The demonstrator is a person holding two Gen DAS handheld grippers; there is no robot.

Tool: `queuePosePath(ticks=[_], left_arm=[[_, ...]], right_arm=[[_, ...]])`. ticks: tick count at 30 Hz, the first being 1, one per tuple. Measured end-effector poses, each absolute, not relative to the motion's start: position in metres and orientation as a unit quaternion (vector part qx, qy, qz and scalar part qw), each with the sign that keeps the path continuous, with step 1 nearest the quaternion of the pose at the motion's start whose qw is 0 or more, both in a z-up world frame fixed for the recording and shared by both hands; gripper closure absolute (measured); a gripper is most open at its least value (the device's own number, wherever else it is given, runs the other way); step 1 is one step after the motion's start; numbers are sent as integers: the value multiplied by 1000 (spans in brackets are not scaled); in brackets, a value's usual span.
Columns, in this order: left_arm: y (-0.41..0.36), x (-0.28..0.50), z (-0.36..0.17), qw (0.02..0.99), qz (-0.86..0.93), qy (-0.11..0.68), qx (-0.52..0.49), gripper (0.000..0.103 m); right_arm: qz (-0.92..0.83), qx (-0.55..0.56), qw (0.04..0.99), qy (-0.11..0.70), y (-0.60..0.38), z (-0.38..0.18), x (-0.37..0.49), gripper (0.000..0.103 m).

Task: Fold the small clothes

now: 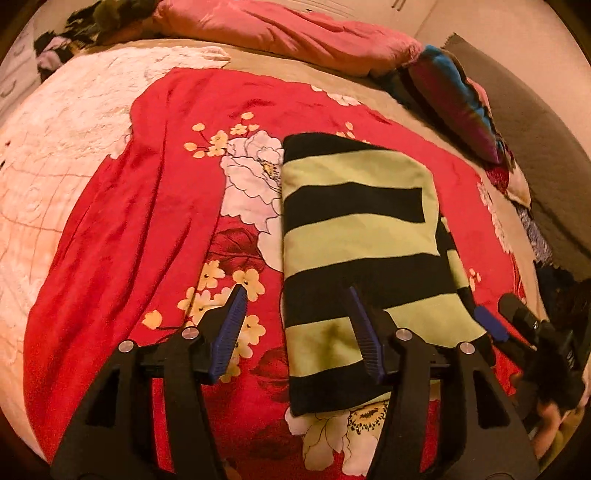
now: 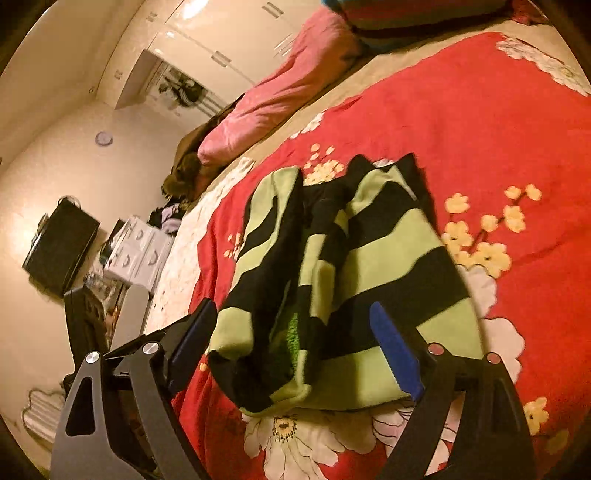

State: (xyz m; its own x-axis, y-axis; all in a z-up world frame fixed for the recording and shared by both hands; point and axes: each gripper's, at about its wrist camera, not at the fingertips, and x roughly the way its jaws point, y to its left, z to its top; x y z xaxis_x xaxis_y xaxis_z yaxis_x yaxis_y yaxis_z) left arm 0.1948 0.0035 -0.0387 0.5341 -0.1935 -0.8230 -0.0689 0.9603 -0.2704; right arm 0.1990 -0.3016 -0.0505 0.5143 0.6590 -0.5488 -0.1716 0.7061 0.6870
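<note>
Striped green-and-black garment (image 1: pixel 354 240) lies folded into a long strip on the red flowered blanket (image 1: pixel 140 221) that covers the bed. From the left wrist view, the left gripper (image 1: pixel 297 299) hangs above the near end of the garment with its jaws spread, one blue pad (image 1: pixel 364 332) over the cloth and the other over the blanket, nothing pinched. The right gripper (image 2: pixel 295 325) stands wide apart over the garment's bunched end (image 2: pixel 266 350), pressing on nothing. A pink pillow (image 1: pixel 288 33) sits at the far edge of the bed.
</note>
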Motion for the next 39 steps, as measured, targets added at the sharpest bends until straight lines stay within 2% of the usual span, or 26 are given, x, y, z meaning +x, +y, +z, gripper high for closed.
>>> queuePosePath(ticks=[4, 6, 10, 21, 24, 28, 35, 39], left_arm=[[-6, 196, -42, 870, -36, 479, -110, 43], [-11, 199, -46, 869, -38, 481, -103, 41], [-16, 204, -57, 866, -37, 489, -95, 33], [-27, 209, -74, 860, -45, 501, -89, 32], [-29, 209, -76, 859, -44, 502, -85, 32], [-32, 208, -77, 861, -43, 501, -78, 32], [-31, 209, -77, 859, -46, 504, -79, 32], [-32, 211, -80, 859, -46, 505, -74, 32]], right_arm=[[262, 254, 829, 423, -289, -43, 203, 18], [262, 236, 834, 425, -284, -41, 208, 11], [252, 211, 843, 426, -280, -36, 221, 7], [216, 200, 806, 514, -254, -62, 288, 7], [199, 218, 809, 509, -251, -72, 288, 7], [224, 125, 839, 481, -228, -58, 278, 28], [269, 93, 838, 466, -219, -63, 278, 37], [269, 107, 831, 475, -220, -75, 285, 36]])
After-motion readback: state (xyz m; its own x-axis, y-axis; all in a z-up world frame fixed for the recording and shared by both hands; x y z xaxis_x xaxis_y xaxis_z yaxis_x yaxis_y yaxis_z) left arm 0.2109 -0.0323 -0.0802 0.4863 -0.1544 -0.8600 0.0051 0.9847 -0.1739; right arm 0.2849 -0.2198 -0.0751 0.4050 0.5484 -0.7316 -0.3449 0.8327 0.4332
